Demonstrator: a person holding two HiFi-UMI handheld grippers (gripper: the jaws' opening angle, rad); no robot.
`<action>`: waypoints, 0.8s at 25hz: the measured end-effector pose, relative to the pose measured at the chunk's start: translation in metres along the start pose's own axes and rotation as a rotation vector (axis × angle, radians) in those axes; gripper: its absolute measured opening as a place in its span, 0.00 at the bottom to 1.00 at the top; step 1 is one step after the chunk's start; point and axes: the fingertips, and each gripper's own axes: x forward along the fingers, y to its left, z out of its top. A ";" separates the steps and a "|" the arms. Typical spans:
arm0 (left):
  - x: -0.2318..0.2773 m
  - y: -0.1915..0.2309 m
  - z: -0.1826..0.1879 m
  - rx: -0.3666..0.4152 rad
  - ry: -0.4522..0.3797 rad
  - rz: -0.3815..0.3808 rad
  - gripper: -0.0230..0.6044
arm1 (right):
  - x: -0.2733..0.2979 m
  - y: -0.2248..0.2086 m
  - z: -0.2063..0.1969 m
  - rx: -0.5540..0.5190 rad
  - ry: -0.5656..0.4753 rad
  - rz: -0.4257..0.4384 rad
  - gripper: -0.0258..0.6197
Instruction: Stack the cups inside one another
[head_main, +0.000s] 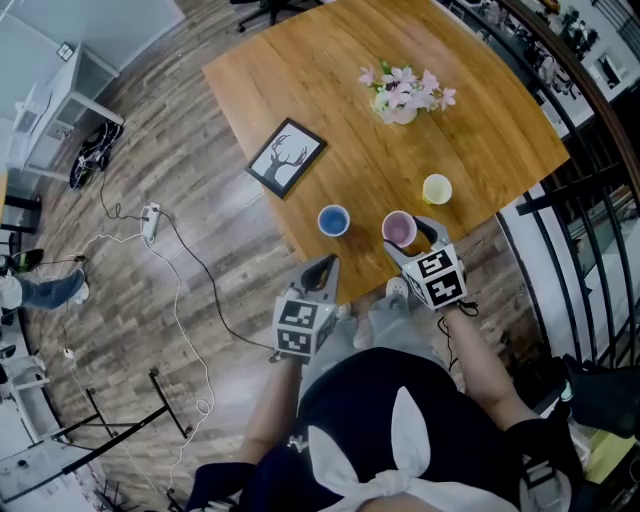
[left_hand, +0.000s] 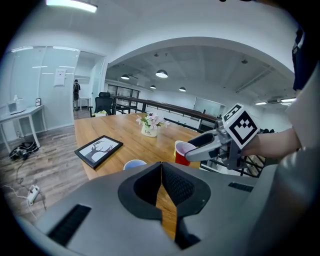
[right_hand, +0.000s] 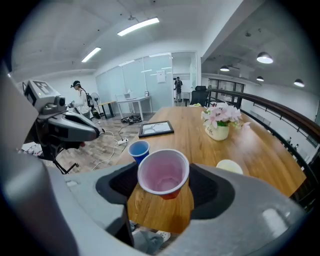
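The right gripper (right_hand: 166, 186) is spread wide, its dark pads closed on the sides of a red plastic cup with a pale pink inside (right_hand: 163, 170). The cup stands mouth up between the pads. In the head view it sits over the near edge of the light wooden counter (head_main: 480, 120); no view shows whether its base touches the wood.

From the red plastic cup, in the head view, a blue plastic cup (head_main: 333, 220) stands upright at 9 o'clock, near it but apart. A pale yellow cup (head_main: 437, 188) stands upright at 1 o'clock, also apart. No cup sits inside another.

Farther out at 12 o'clock is a white pot of pink flowers (head_main: 400, 98). A black-framed picture of a deer's head (head_main: 287, 157) lies flat at 10 o'clock, by the counter's left edge.

The left gripper (left_hand: 161, 167) is narrow, with its pads meeting at the tips and nothing between them. In the head view it hangs at 8 o'clock from the red plastic cup, just off the counter's near edge and below the blue plastic cup. In its own view the right gripper shows at 2 o'clock with the red plastic cup.

Beyond the counter, at 9 o'clock, a white power strip (head_main: 150, 222) with trailing cables lies on the wood-plank floor (head_main: 190, 150).
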 end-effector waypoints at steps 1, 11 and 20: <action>-0.001 0.000 0.001 0.000 -0.004 0.004 0.07 | -0.005 0.001 0.009 -0.009 -0.018 0.001 0.53; -0.014 0.012 0.014 0.010 -0.047 0.041 0.07 | -0.048 0.012 0.085 -0.061 -0.204 0.005 0.53; -0.025 0.033 0.020 -0.001 -0.072 0.091 0.07 | -0.051 0.025 0.101 -0.066 -0.236 0.037 0.53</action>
